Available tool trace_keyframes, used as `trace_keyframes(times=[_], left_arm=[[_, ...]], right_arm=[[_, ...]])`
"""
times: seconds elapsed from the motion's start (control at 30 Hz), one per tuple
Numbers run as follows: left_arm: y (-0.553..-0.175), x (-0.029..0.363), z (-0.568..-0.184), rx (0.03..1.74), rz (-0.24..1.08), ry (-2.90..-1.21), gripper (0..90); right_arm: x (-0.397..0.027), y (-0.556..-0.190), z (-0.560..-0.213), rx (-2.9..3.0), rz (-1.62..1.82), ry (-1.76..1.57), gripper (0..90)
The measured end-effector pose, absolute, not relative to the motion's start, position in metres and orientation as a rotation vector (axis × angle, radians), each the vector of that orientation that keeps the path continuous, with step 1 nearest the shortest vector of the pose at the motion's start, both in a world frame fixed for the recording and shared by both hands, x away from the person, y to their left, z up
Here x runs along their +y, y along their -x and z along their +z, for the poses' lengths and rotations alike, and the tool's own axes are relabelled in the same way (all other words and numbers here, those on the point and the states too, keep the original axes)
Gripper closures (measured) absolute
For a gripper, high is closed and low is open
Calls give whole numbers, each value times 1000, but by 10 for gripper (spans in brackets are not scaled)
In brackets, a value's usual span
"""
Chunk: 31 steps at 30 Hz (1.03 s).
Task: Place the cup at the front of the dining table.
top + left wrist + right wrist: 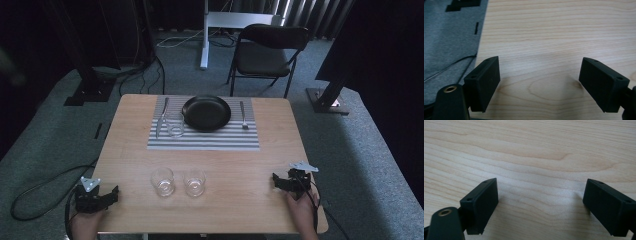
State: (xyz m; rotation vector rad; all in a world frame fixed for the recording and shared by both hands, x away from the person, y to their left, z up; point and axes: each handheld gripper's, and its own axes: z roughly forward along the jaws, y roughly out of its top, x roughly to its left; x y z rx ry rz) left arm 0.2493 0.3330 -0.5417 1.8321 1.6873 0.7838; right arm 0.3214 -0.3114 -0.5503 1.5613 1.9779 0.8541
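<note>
Tongs, high view: left tongs (111, 196) are sitting at the near-left corner of the light wooden table (280, 145), right tongs (276, 182) at the near-right edge. Both are pointing inward, jaws standing apart w/ nothing between.
Glasses, high view: two clear round drinking glasses are standing side by side near the front edge, btwn the tongs: left glass (163, 181), right glass (194, 182). They're close together but not touching, and neither is being held.
Place setting, high view: a grey-and-white striped placemat (220, 141) is lying at the far side, carrying a round black plate (206, 113), a metal knife (161, 117), a metal fork (243, 116) and a third clear glass (175, 125) just beside the plate.
Left gripper view: the left tongs (539, 75) are gaping over bare wood (554, 30) beside the table edge, w/ grey carpet (449, 37) and a thin black cable (451, 67) below.
Right gripper view: the right tongs (540, 197) are gaping over bare wood grain (529, 150).
Risk 1, prob.: going for one glass, an outer jaw is likely clipping its neighbour, since the gap is narrow. That means a knock or a tip.
Risk 2: smooth round glass may be slipping if pinched off-centre or too high.
Risk 3: the left tongs are working near the table edge, so a sideways shove could be sending a glass toward the front rim.
</note>
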Motion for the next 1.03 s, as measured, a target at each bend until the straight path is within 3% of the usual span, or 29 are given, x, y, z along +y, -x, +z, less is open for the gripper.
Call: trace_keyframes(times=[0.3,1.03], left_arm=[[-253,342,-544,1728,795,-1759,177],[-260,345,-545,1733,741,-1776,177]], right_arm=[[-311,-321,-550,1978,854,-1560,123],[-311,-321,-550,1978,854,-1561,123]])
